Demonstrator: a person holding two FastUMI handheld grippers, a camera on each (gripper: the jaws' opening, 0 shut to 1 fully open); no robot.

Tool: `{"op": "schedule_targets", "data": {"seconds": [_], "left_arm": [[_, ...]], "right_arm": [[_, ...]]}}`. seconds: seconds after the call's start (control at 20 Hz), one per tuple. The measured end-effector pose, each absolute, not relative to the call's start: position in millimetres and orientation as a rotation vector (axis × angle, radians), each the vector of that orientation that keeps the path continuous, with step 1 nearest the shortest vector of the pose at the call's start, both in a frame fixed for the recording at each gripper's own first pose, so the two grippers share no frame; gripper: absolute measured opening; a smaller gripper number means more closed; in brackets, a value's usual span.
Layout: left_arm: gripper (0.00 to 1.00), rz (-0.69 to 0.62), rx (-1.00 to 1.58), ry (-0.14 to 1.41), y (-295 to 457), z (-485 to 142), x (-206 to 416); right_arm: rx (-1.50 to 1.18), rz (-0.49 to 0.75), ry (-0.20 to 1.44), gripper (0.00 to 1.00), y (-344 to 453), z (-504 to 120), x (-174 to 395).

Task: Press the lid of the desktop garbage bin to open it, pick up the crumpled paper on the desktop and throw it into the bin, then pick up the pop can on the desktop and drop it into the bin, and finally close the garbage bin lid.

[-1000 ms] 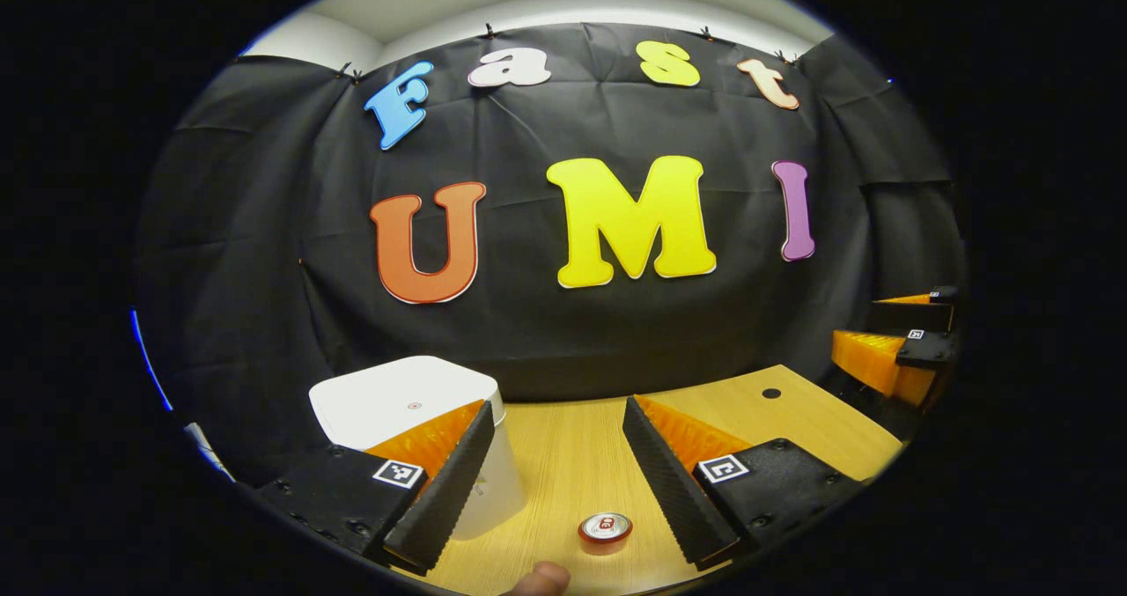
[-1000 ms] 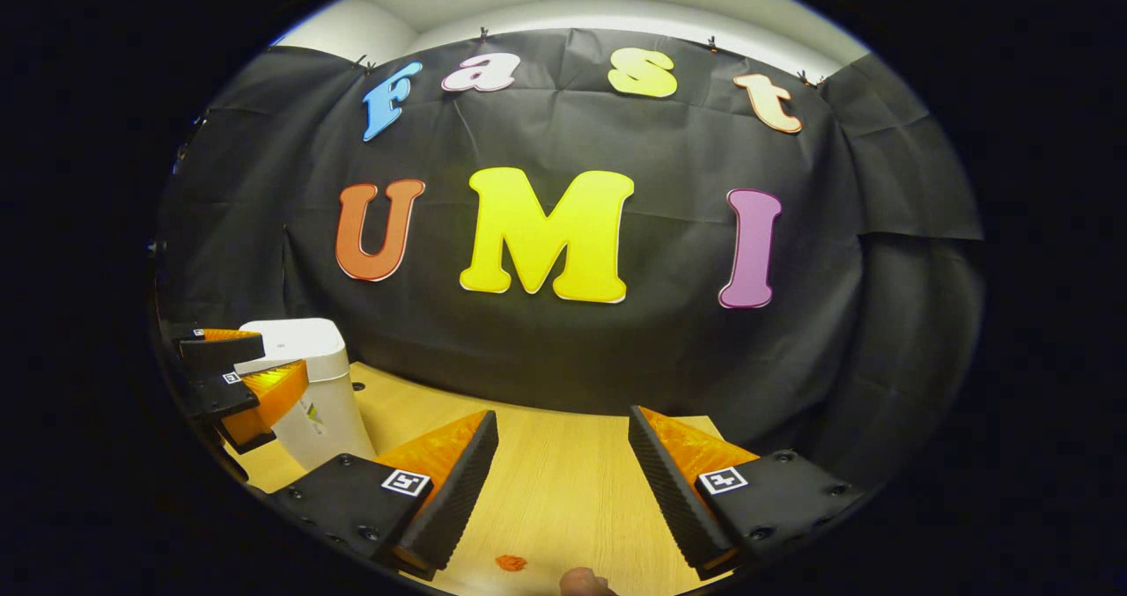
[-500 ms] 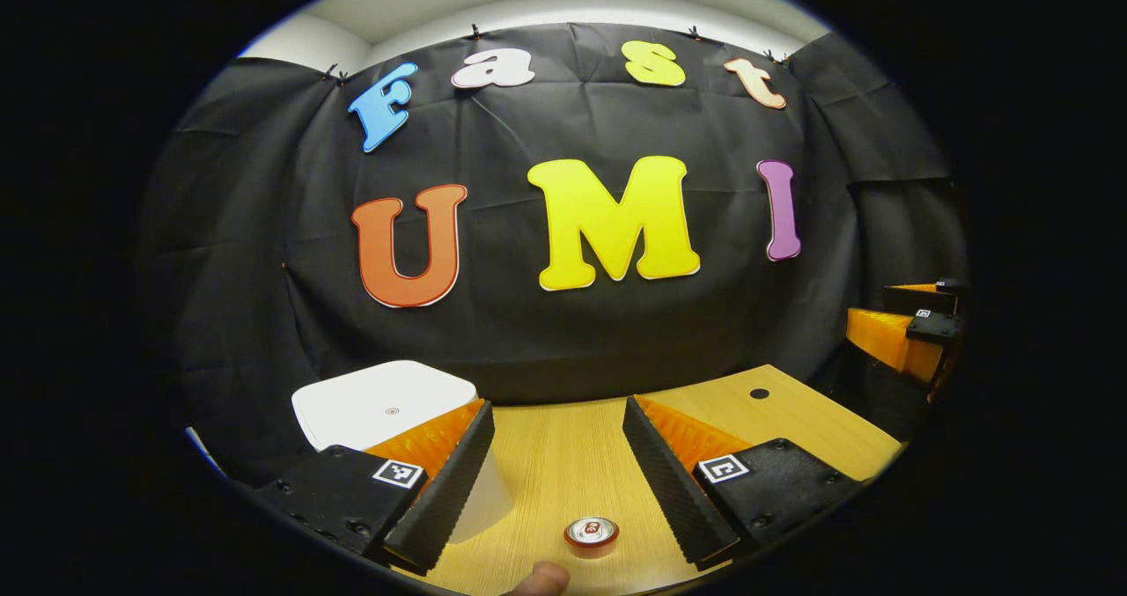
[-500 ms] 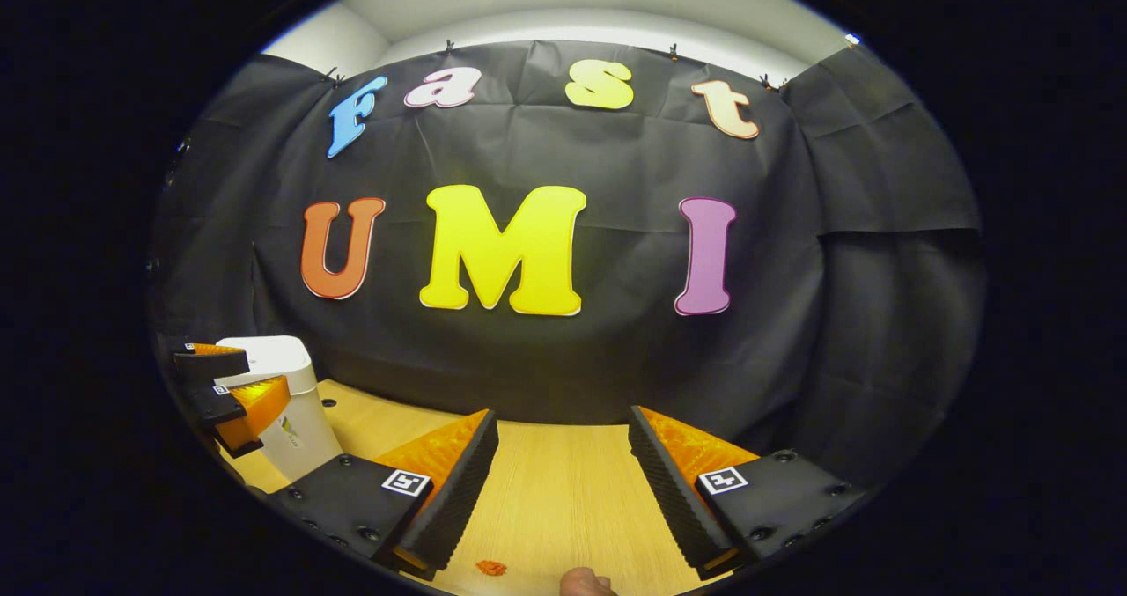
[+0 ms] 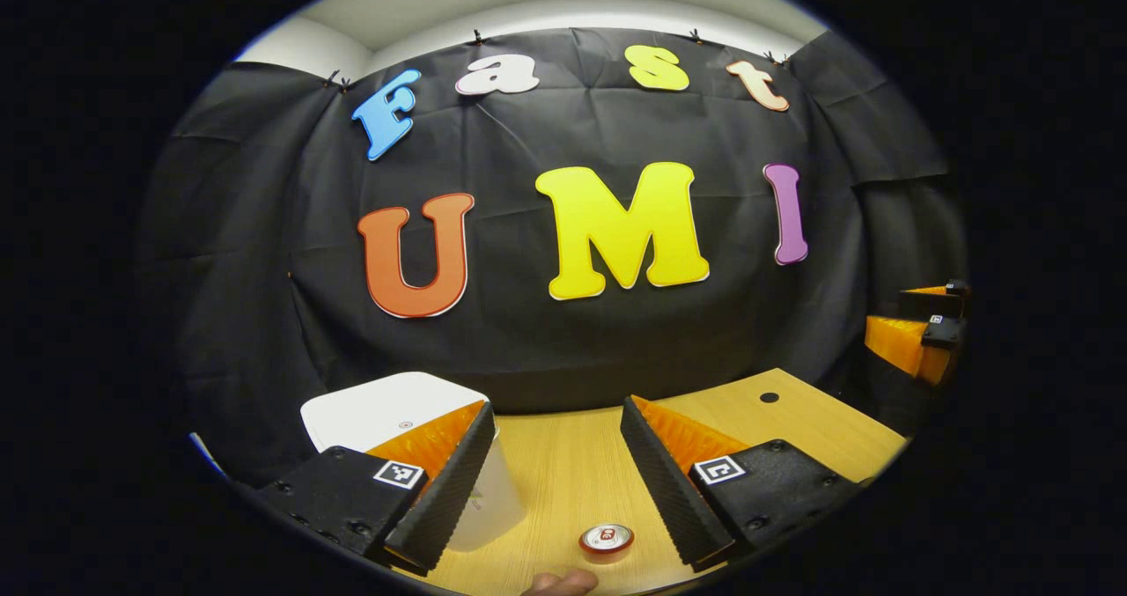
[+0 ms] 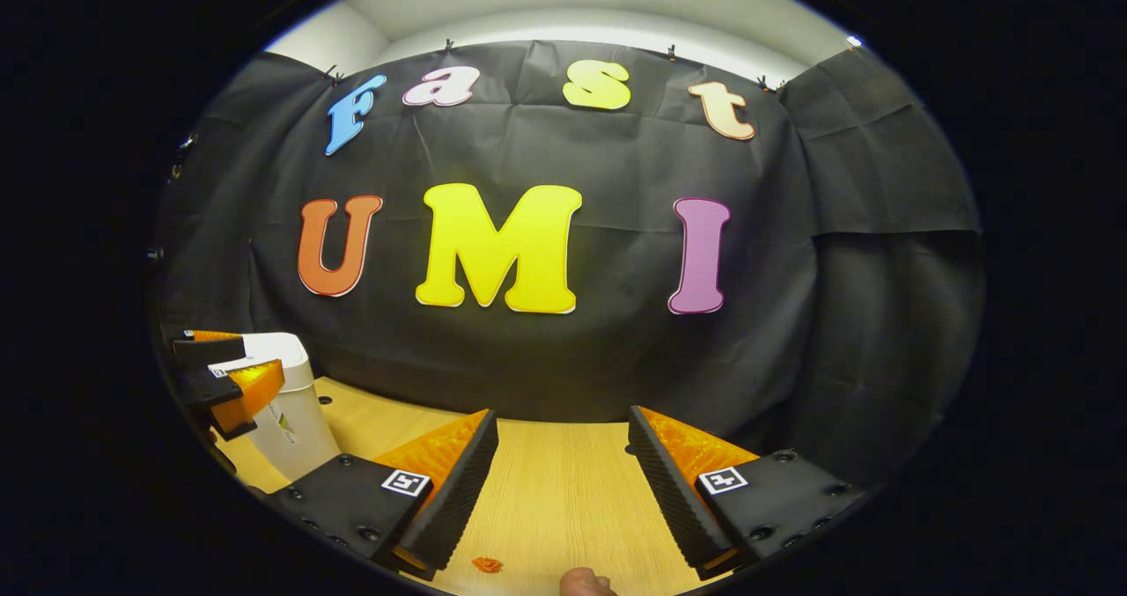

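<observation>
Both grippers hang above the wooden table (image 5: 572,464) with their jaws spread wide and nothing between them. From where I stand, the left gripper (image 5: 556,468) is over the table's left part; seen in the left gripper view, its left finger (image 5: 440,481) crosses in front of the white bin (image 5: 387,407), which stands near the table's left edge, close to the black cloth wall. The bin's lid (image 5: 396,402) lies flat and closed on top. The pop can (image 5: 606,539) stands upright on the table below the gap between this gripper's fingers, nearer the right finger, apart from the bin and not touched by anything. A fingertip (image 5: 559,583) of the person shows at the very bottom edge of that view.

In the right gripper view, the right gripper (image 6: 563,473) hovers over bare wood, farther along the table toward its right side. A small orange scrap (image 6: 486,565) lies on the table just below its left finger; too small to tell whether it is the crumpled paper. Far off at the left of this view the bin (image 6: 290,411) stands near the back left corner, with the left gripper (image 6: 216,380) in front of its upper part. A round dark hole (image 5: 769,397) marks the table near its back edge.
</observation>
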State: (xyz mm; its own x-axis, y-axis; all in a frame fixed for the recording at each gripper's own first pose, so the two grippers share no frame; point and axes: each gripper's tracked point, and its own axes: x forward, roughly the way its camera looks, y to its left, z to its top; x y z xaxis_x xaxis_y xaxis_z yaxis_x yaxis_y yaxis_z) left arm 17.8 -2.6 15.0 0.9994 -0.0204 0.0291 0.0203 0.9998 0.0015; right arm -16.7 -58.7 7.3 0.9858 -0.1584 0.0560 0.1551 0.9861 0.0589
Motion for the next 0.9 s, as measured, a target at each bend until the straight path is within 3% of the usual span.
{"op": "schedule_targets", "data": {"seconds": [0.1,0.2,0.25,0.3,0.4,0.8,0.9], "left_arm": [[0.97,0.008,-0.030,-0.028,11.2,18.9,24.8],[0.77,0.026,-0.055,-0.030,22.7,23.3,30.8],[0.78,0.058,-0.052,-0.034,32.7,26.1,34.9],[0.57,0.089,-0.045,-0.038,43.9,26.9,39.8],[0.39,0.119,-0.034,-0.031,56.9,28.2,47.7],[0.11,0.177,-0.051,0.050,96.3,9.7,79.3],[0.09,0.201,-0.063,0.088,108.0,-1.7,84.6]], "right_arm": [[0.052,-0.158,-0.055,0.94,-57.1,5.7,-16.2],[0.048,-0.157,-0.046,0.94,-55.8,3.5,-15.2],[0.046,-0.159,-0.042,0.94,-55.2,2.5,-14.8],[0.044,-0.160,-0.039,0.94,-54.2,2.4,-14.2],[0.036,-0.158,-0.036,0.94,-51.7,2.3,-14.5],[0.015,-0.154,-0.008,0.94,-41.2,-5.1,-14.6],[0.016,-0.161,0.010,0.94,-42.4,-11.9,-13.3]]}}
